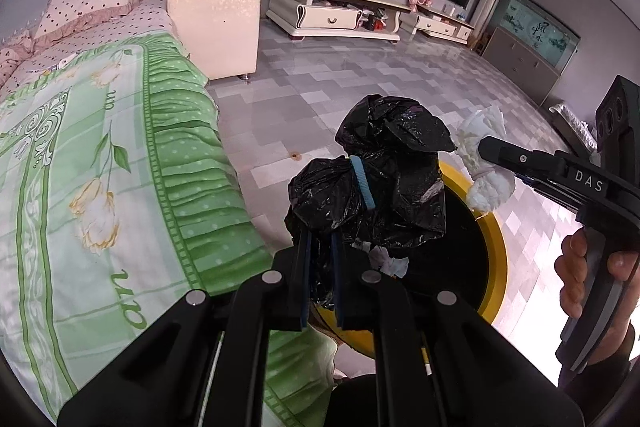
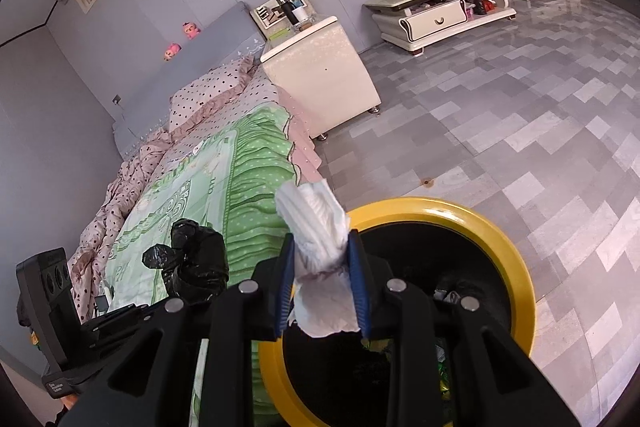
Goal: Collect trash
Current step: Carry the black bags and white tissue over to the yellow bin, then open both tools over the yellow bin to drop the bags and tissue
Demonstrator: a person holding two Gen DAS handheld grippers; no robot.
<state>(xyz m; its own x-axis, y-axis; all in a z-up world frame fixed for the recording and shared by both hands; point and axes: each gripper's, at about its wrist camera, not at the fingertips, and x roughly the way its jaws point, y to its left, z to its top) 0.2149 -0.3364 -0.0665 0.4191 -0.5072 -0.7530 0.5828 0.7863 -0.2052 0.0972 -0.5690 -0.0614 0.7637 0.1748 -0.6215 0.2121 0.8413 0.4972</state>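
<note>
Maybe the tissue wad, squeezed by the right gripper, could miss the near yellow bin, while the left gripper pinched the black bag.

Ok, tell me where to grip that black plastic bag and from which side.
Grip the black plastic bag at its bunched neck, coming from below along the gathered folds, as the left gripper does now: that part is thin enough to pinch, while the puffed top would slip.

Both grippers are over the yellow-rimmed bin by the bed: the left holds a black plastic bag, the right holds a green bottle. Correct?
Not quite. The right gripper holds a crumpled white tissue, not a green bottle, as the right wrist view shows. The rest stands: left gripper, black plastic bag, yellow-rimmed bin.
</note>
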